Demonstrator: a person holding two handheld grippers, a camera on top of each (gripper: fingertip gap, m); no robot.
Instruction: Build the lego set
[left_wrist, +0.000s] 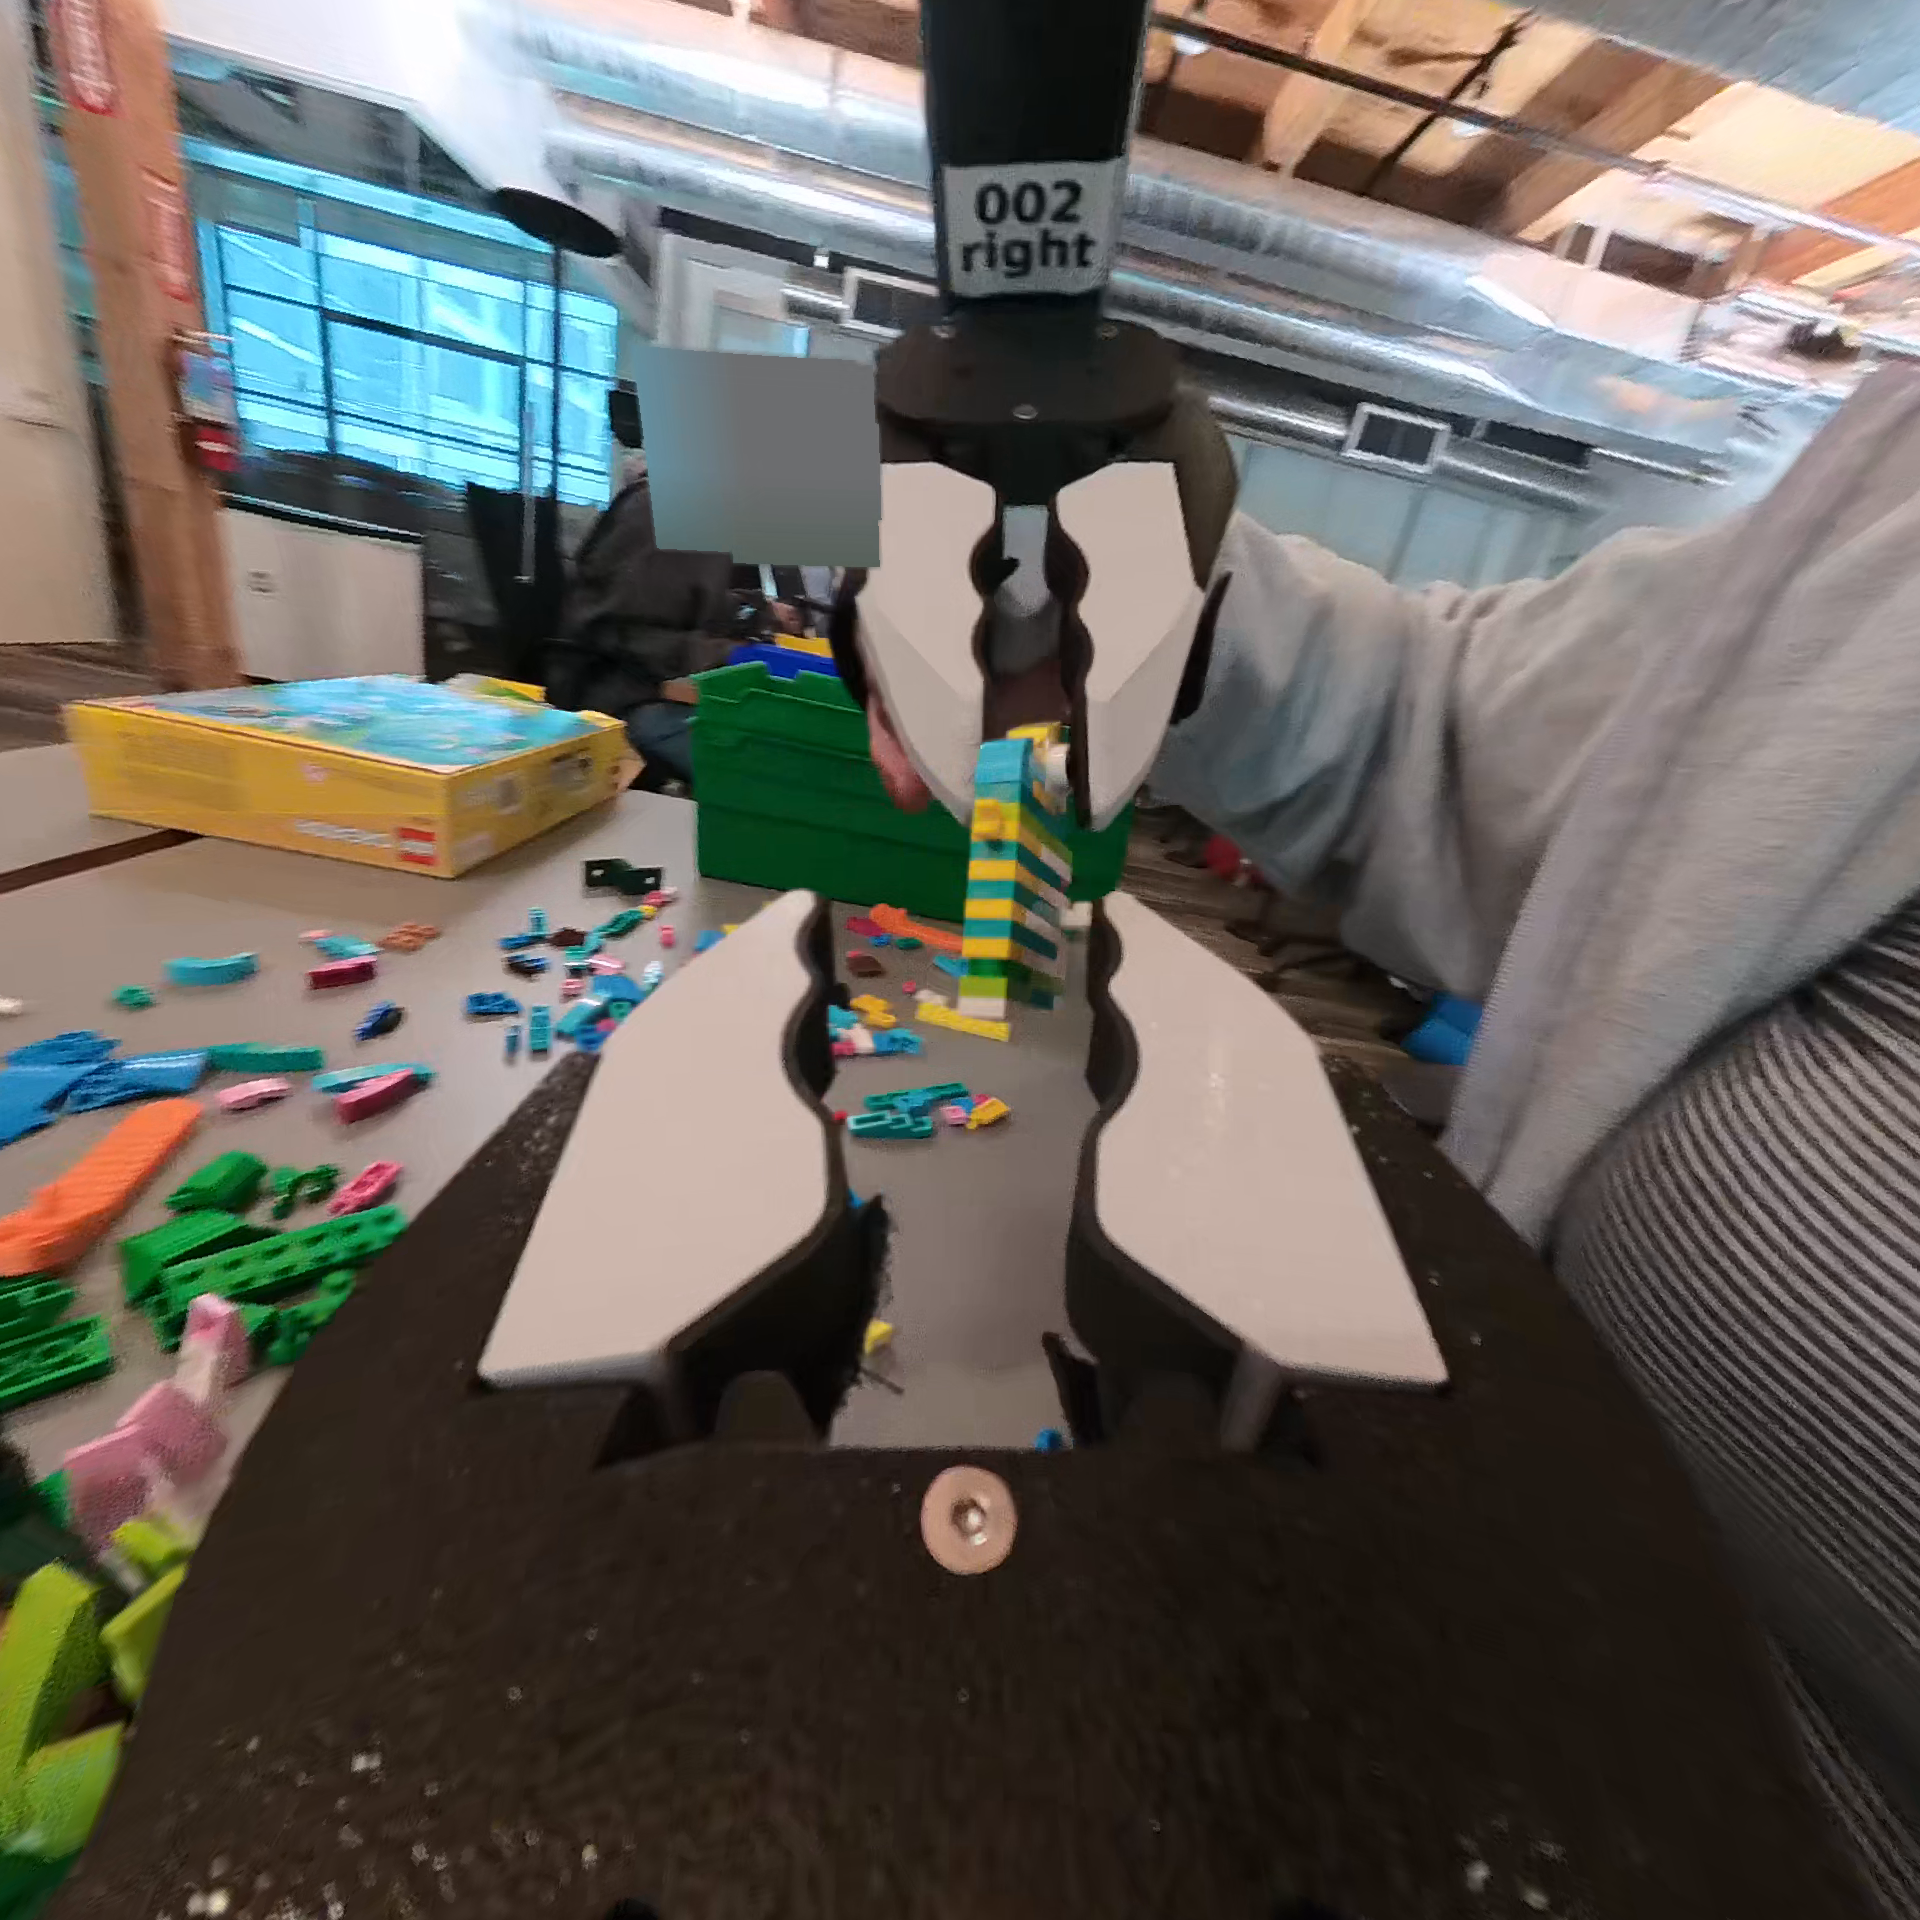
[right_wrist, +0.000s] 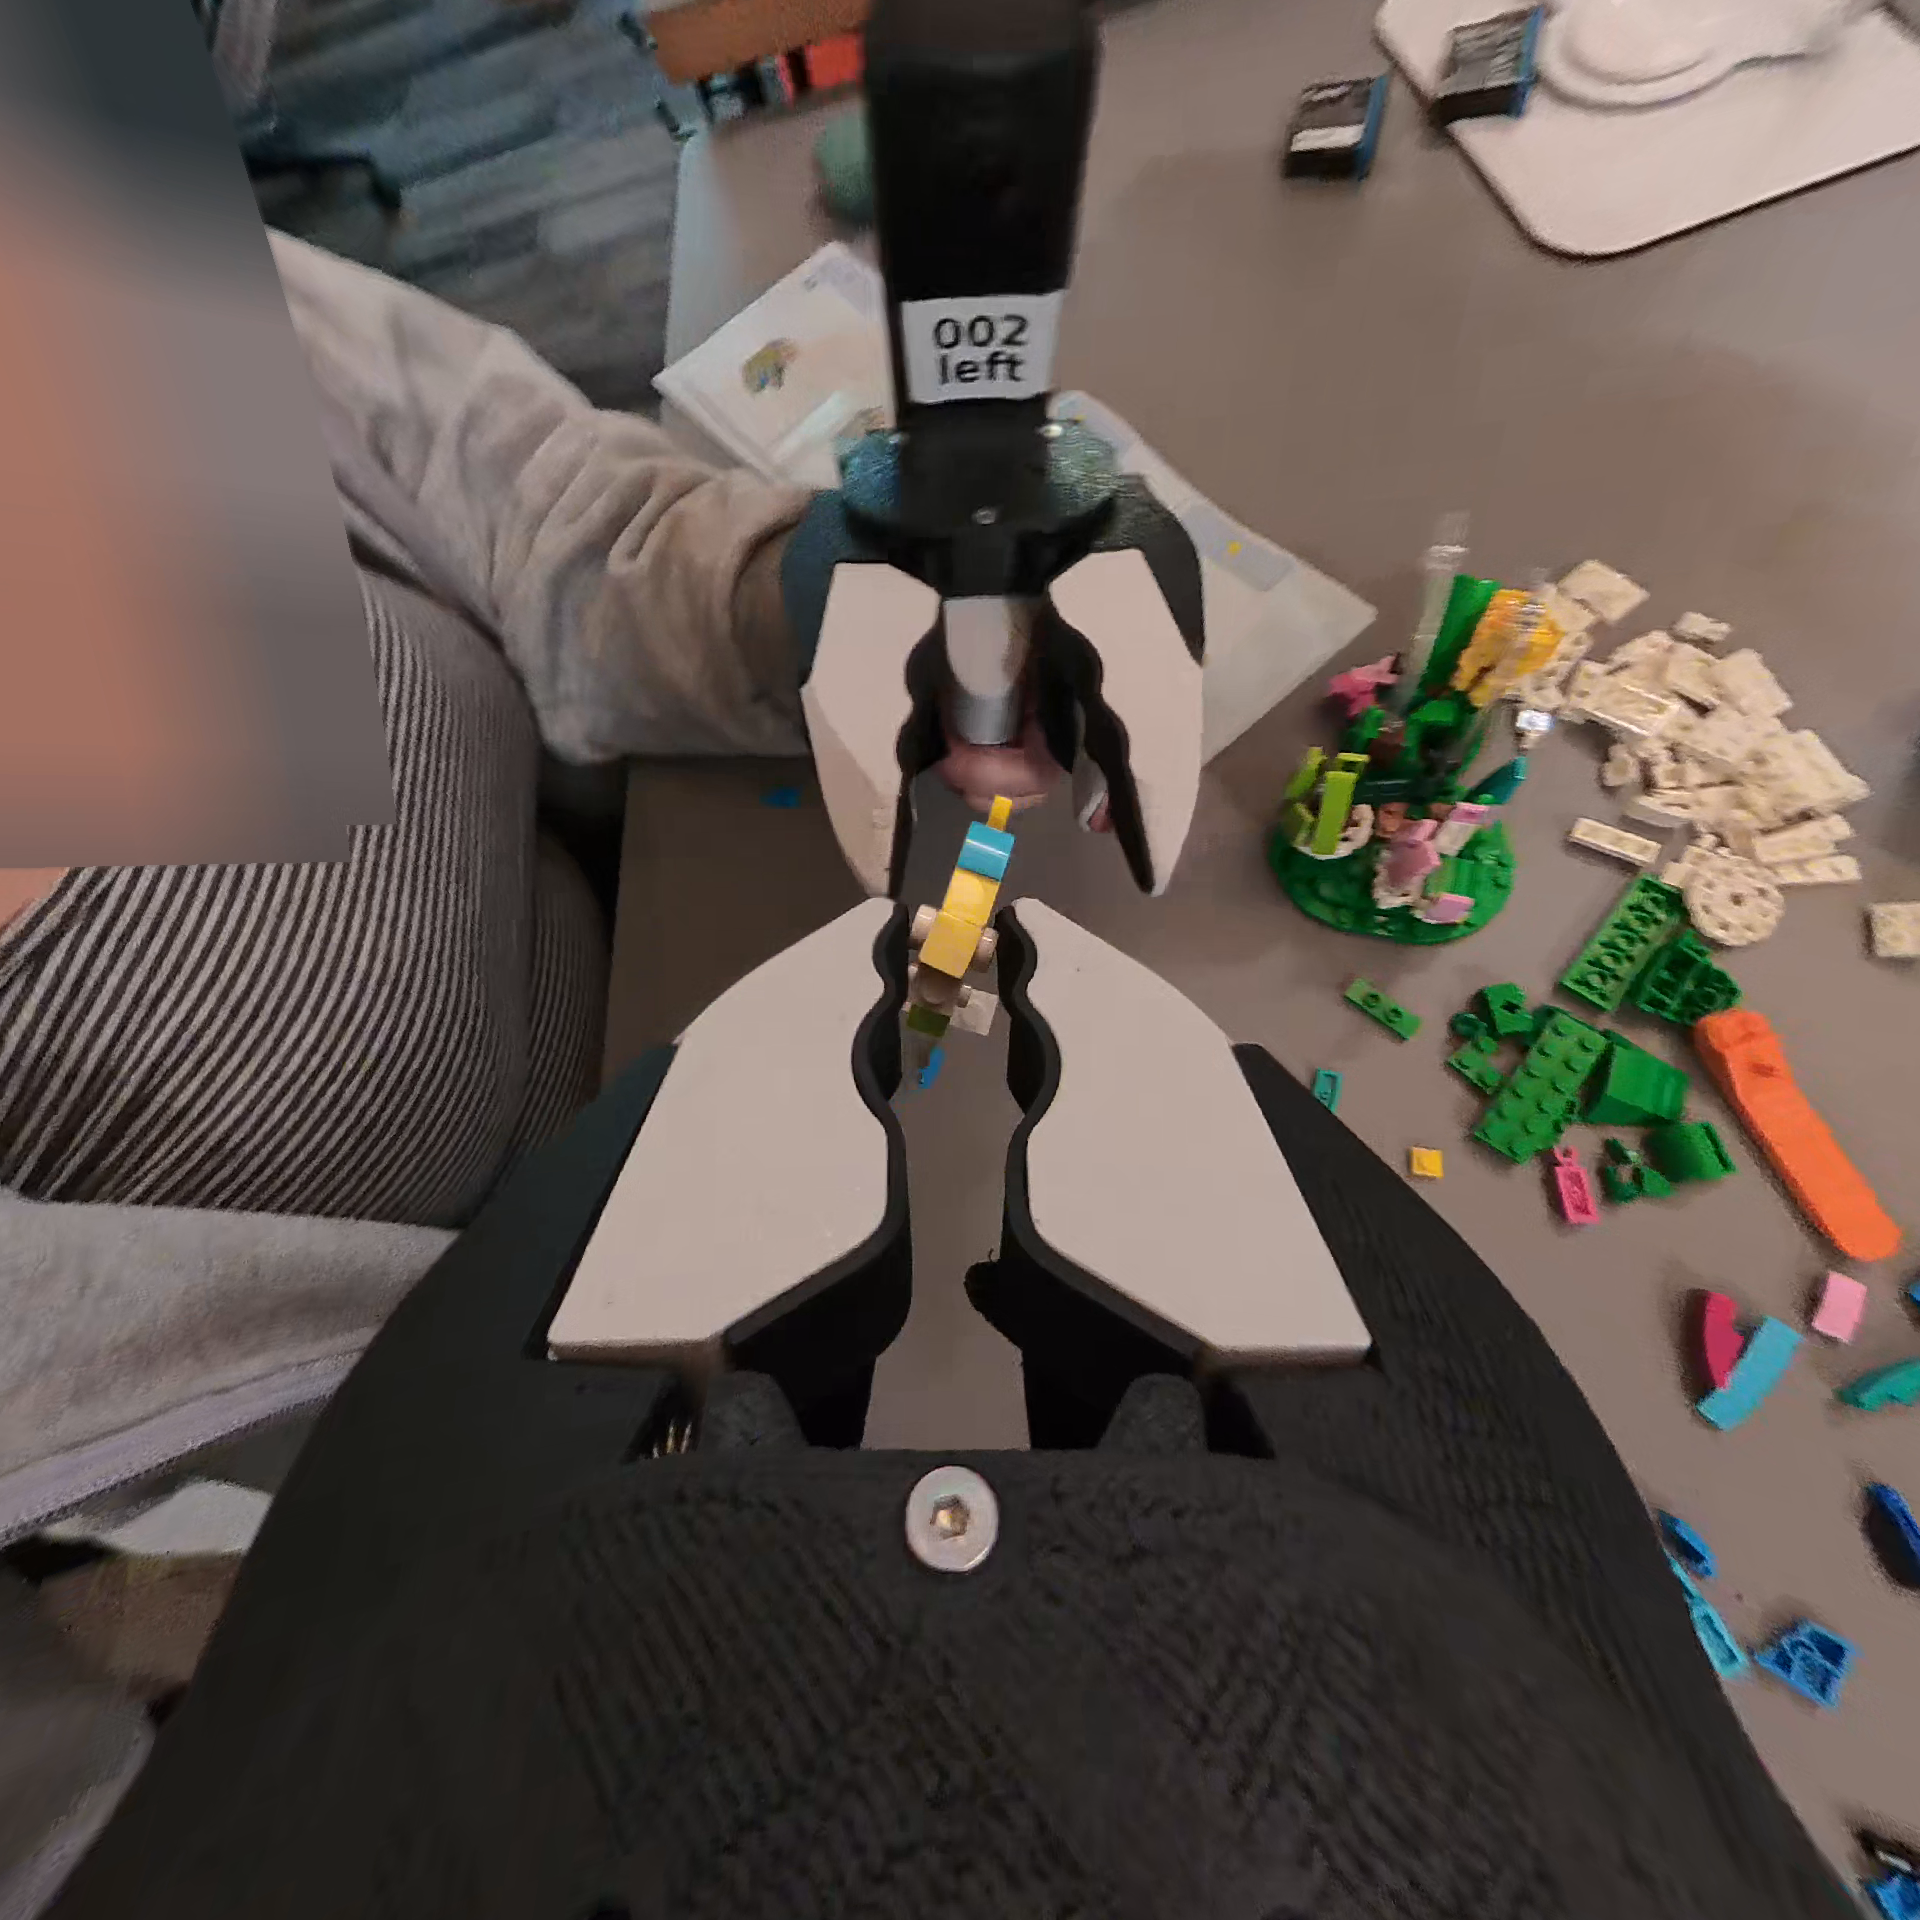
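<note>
I have the striped brick stack (left_wrist: 1016, 883) clamped by its top end in my right gripper (left_wrist: 1023, 800), held in the air above the table (left_wrist: 312, 935), away from its edges. Its long axis runs straight toward my left gripper (left_wrist: 961, 966), whose fingers stand apart and empty around the free lower end, ready, I judge, to close.
</note>
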